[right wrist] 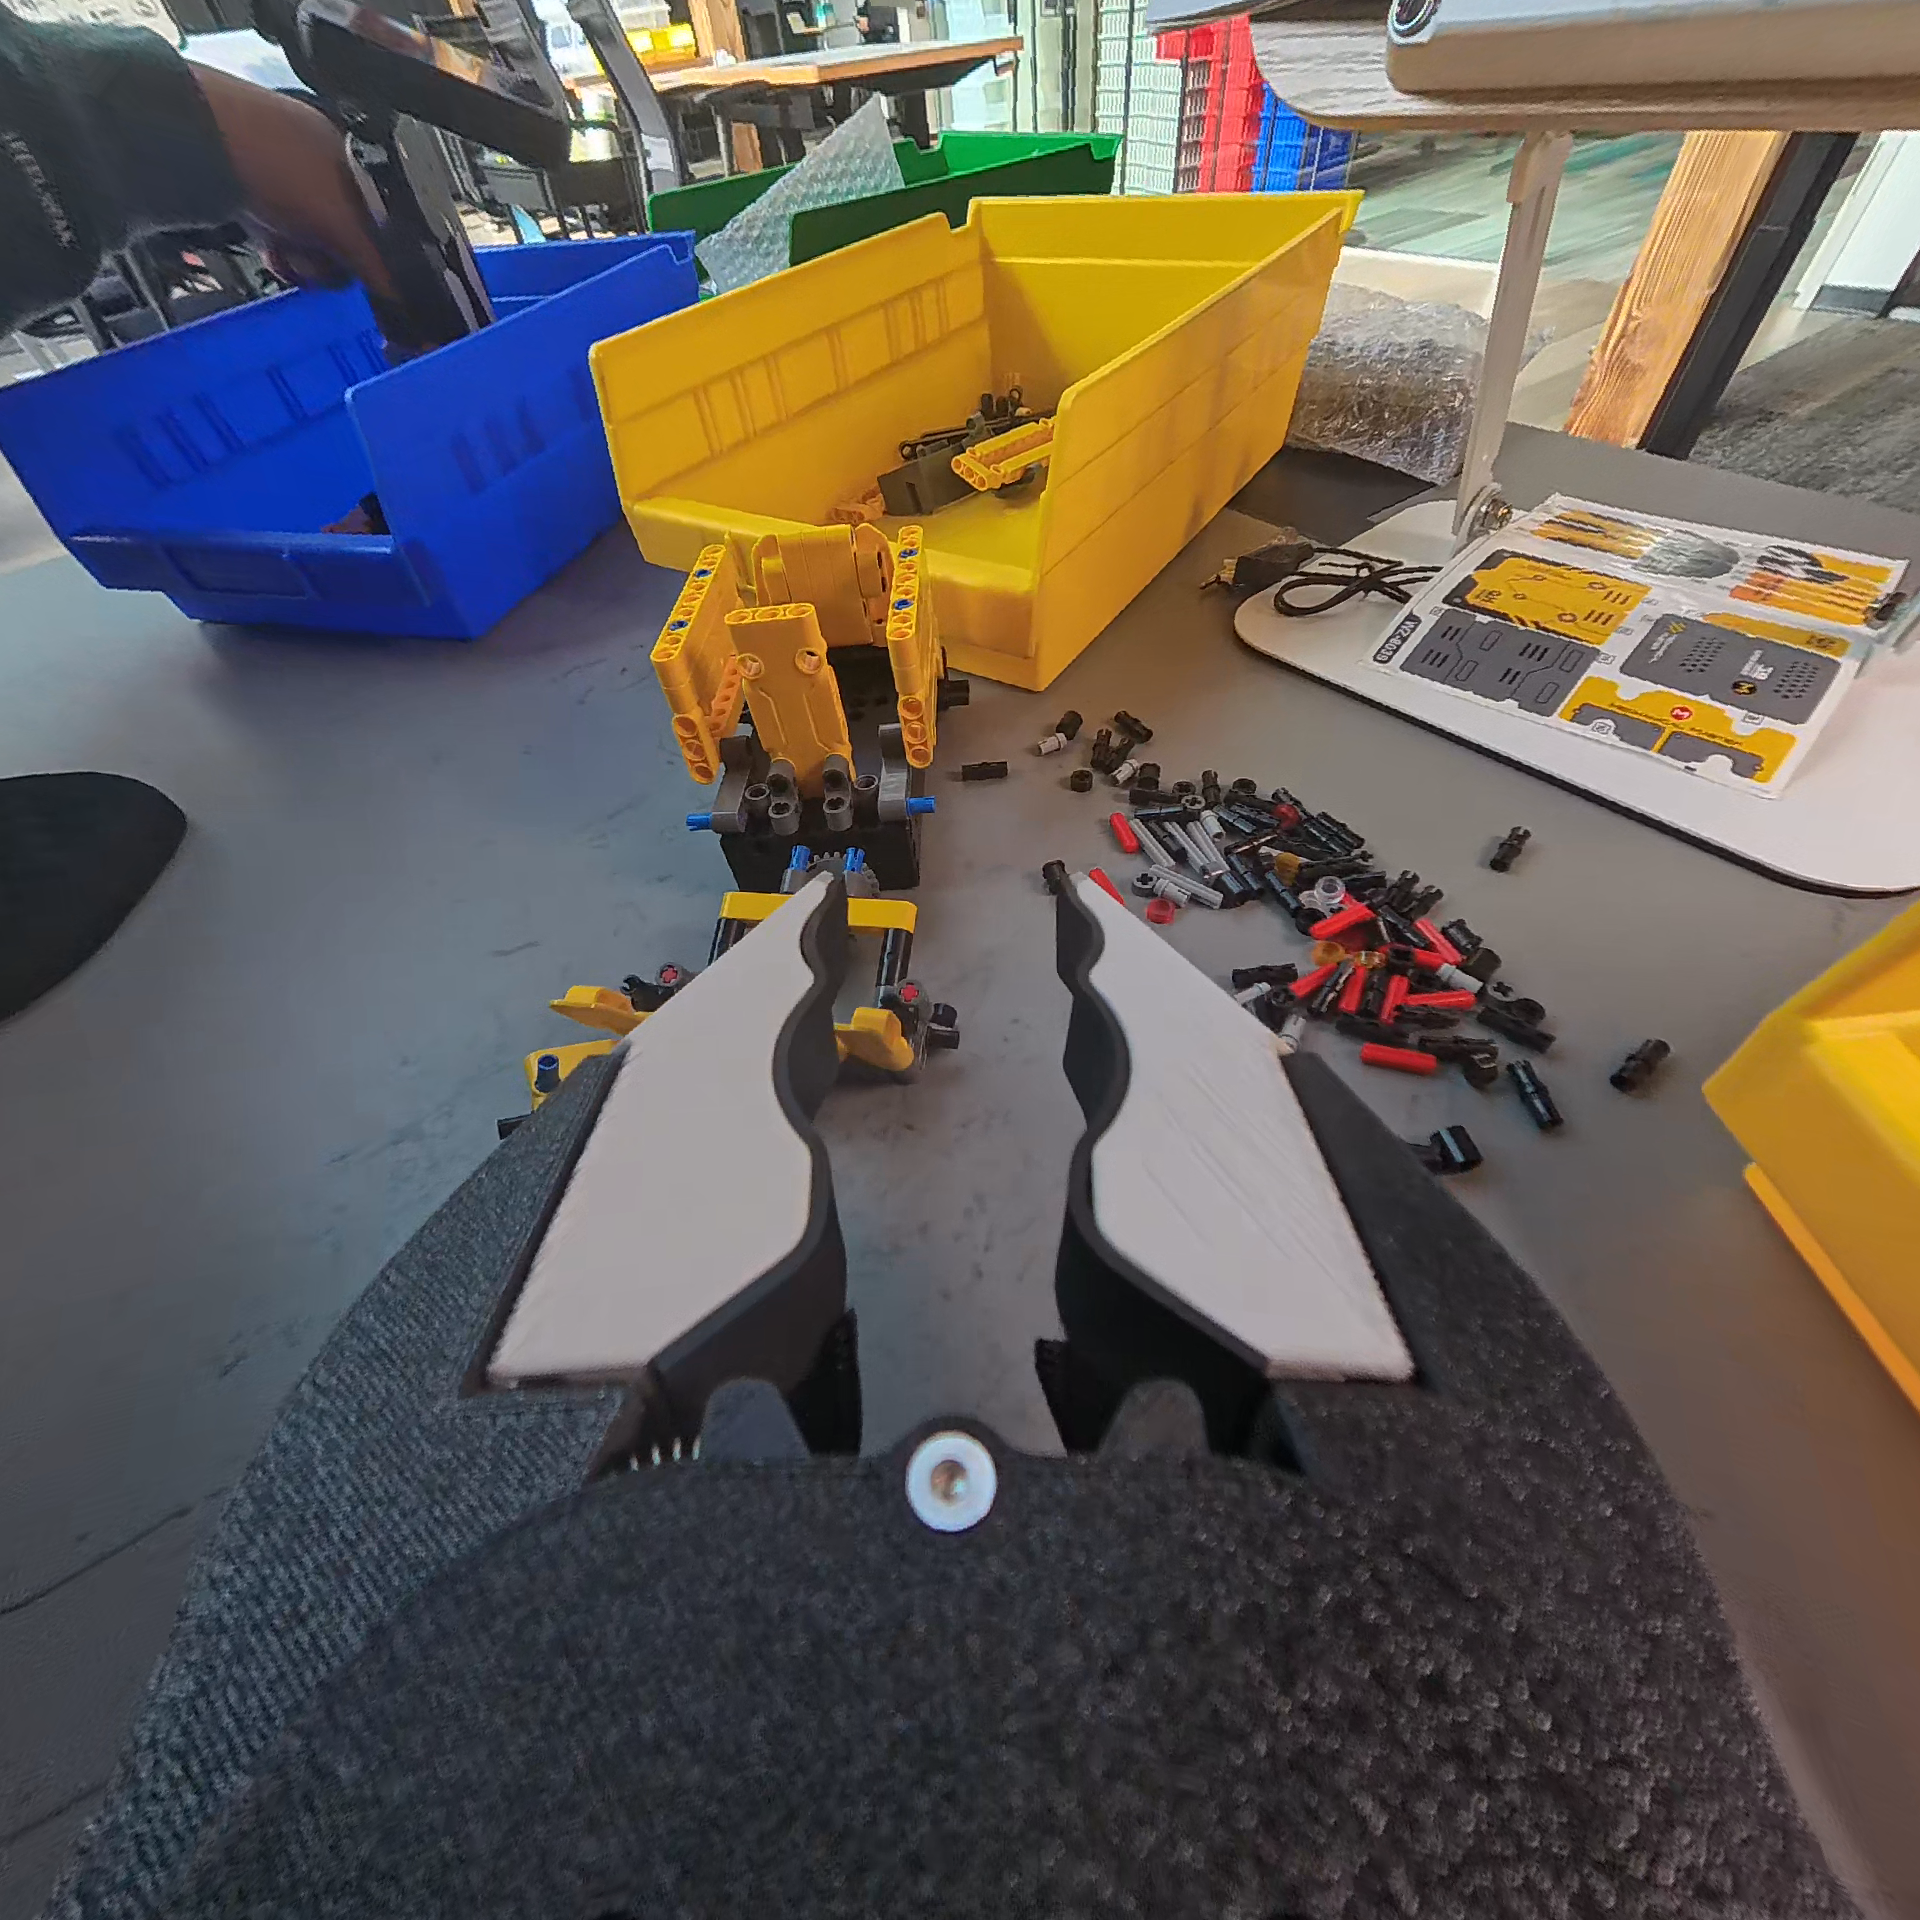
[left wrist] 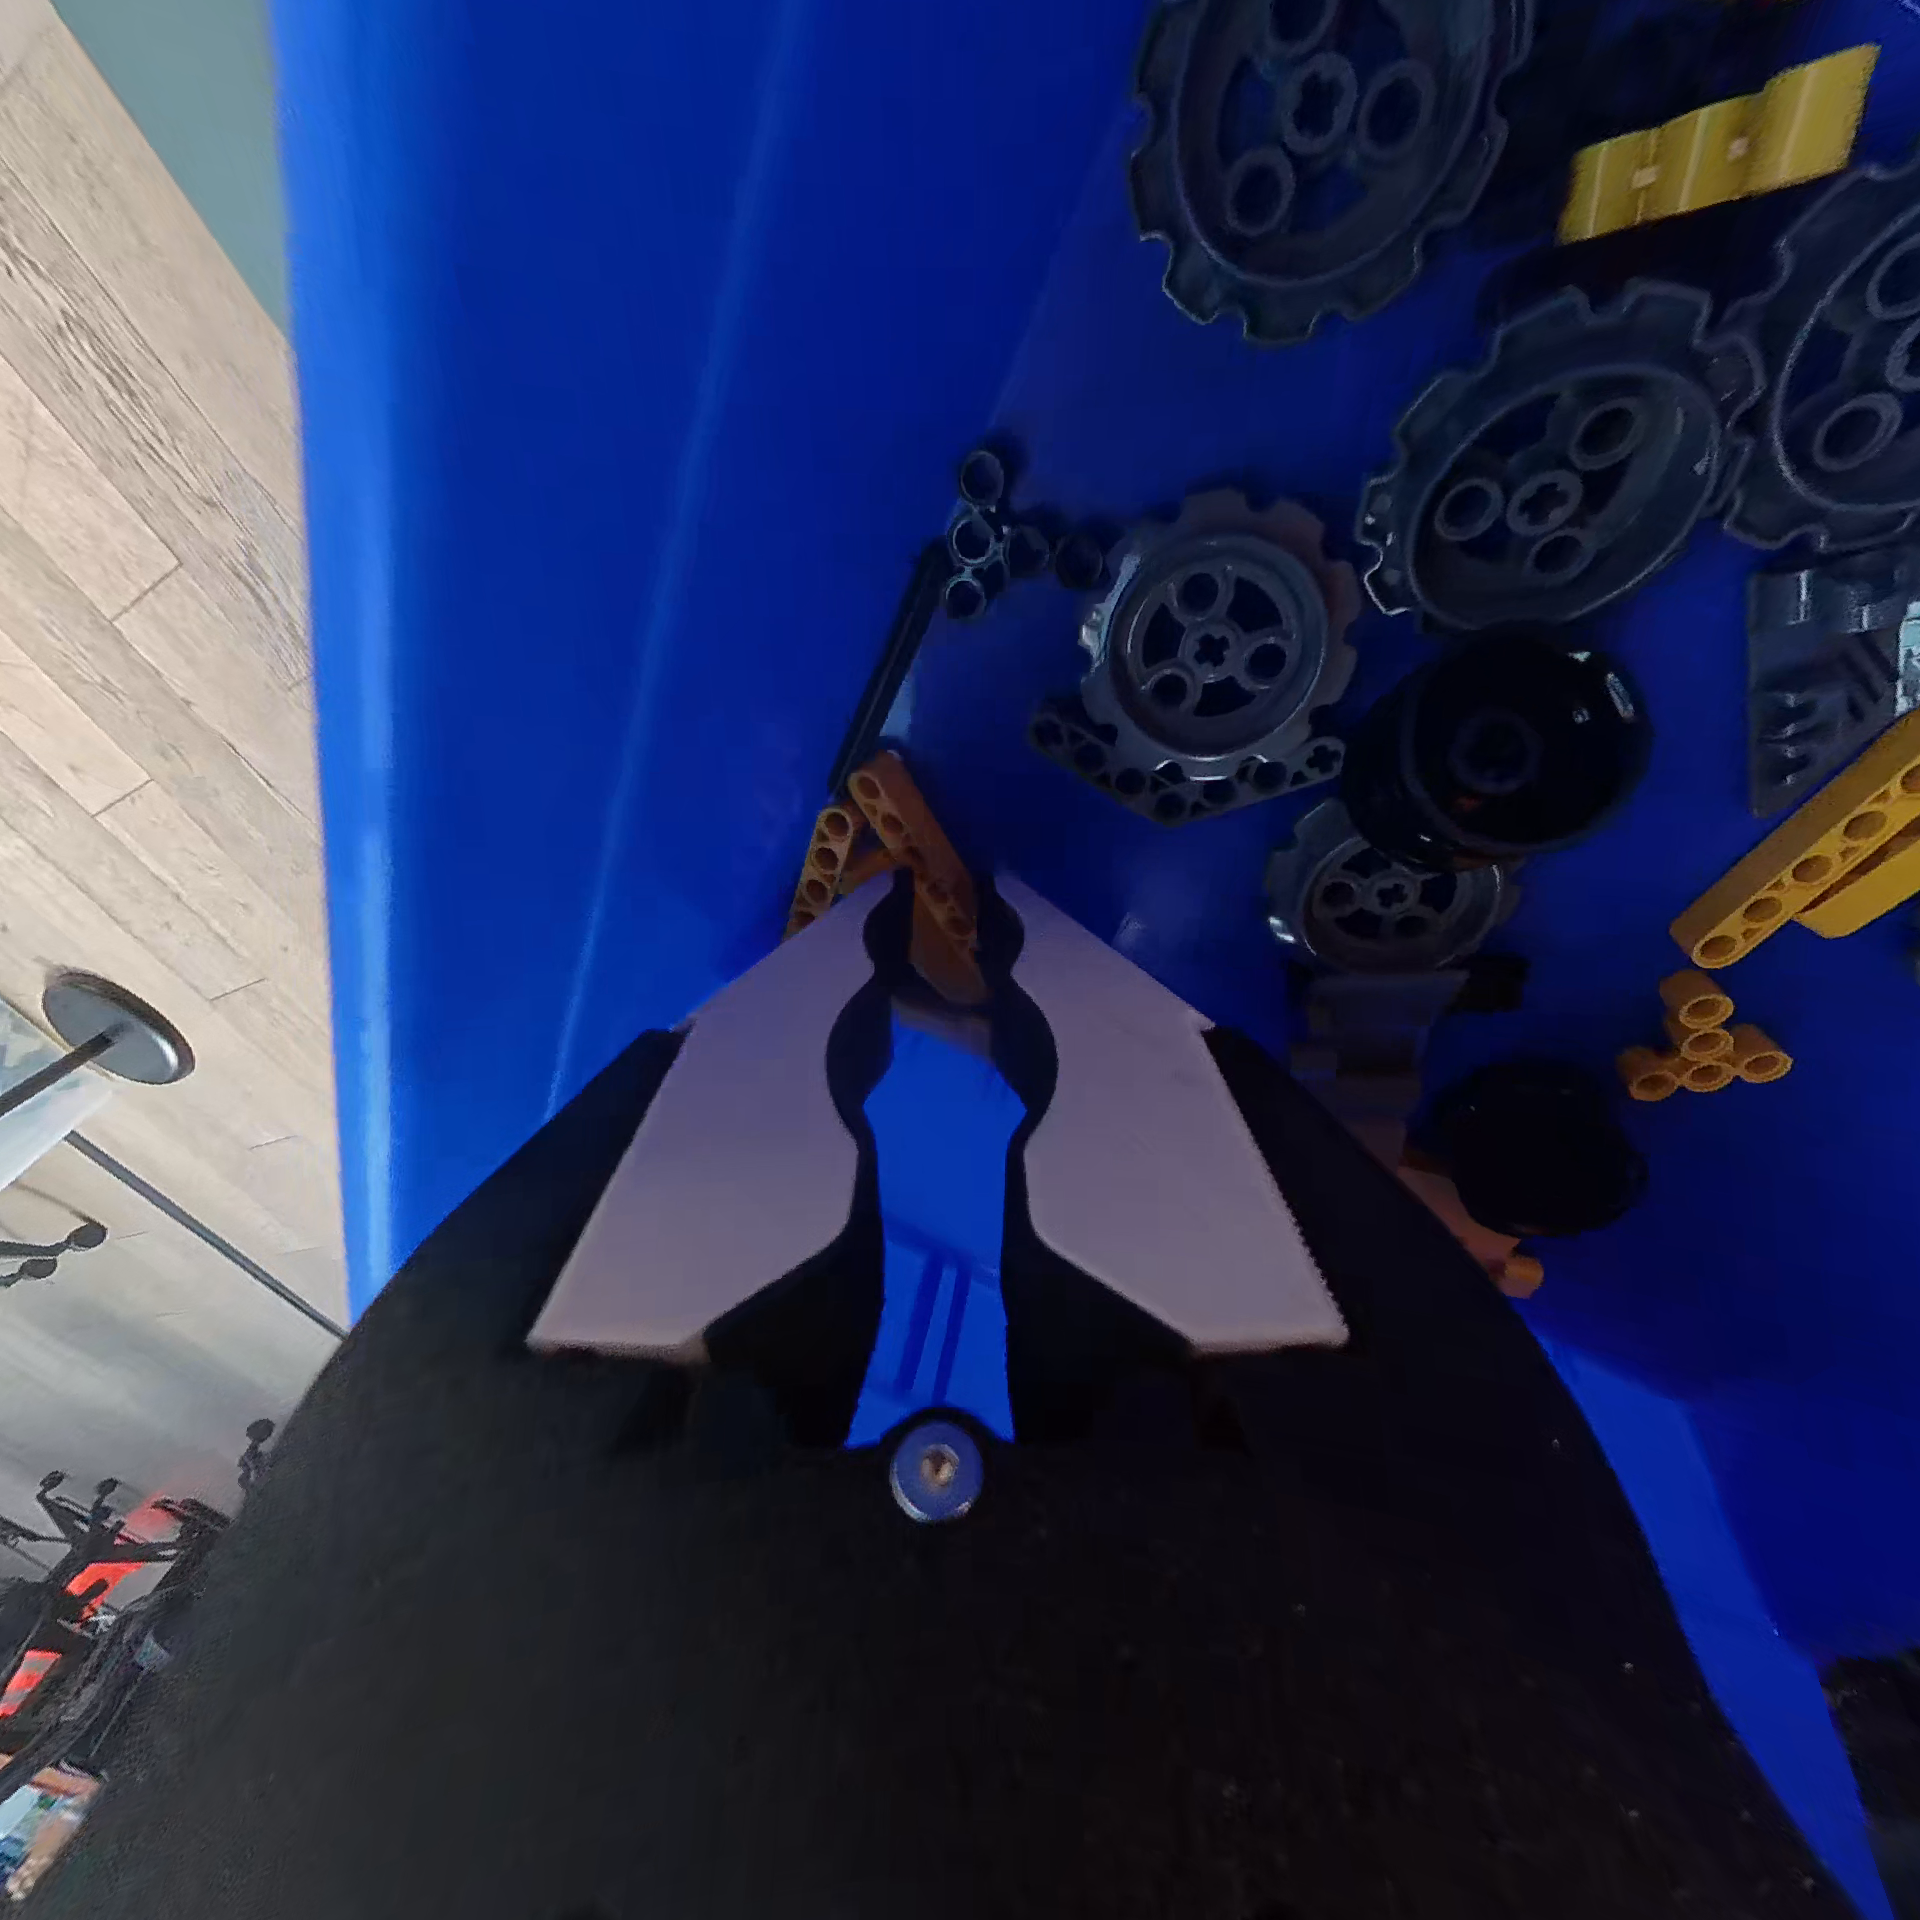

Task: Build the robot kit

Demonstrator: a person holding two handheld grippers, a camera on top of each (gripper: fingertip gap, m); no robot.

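The left gripper (left wrist: 940, 920) reaches into the blue bin (left wrist: 644, 520), its jaws clamped on an orange perforated beam (left wrist: 920, 873) right at the foot of the bin's side wall. The beam's long axis runs up and away from the fingertips, tilted toward that wall, with its far end touching a second orange beam (left wrist: 826, 868) that leans on the wall. It looks like a light, stiff plastic piece, smooth enough to slip; the grip sits near its lower end, across the narrow sides. Dark toothed sprocket wheels (left wrist: 1216, 655) and a yellow beam (left wrist: 1808, 862) lie farther from the wall.

The right gripper (right wrist: 948, 909) hovers with its jaws apart and empty over the grey table (right wrist: 312, 935), just in front of a partly built yellow model (right wrist: 810, 675), beside a scatter of red and black pins (right wrist: 1351, 935). A yellow bin (right wrist: 1039, 343) stands behind the model.
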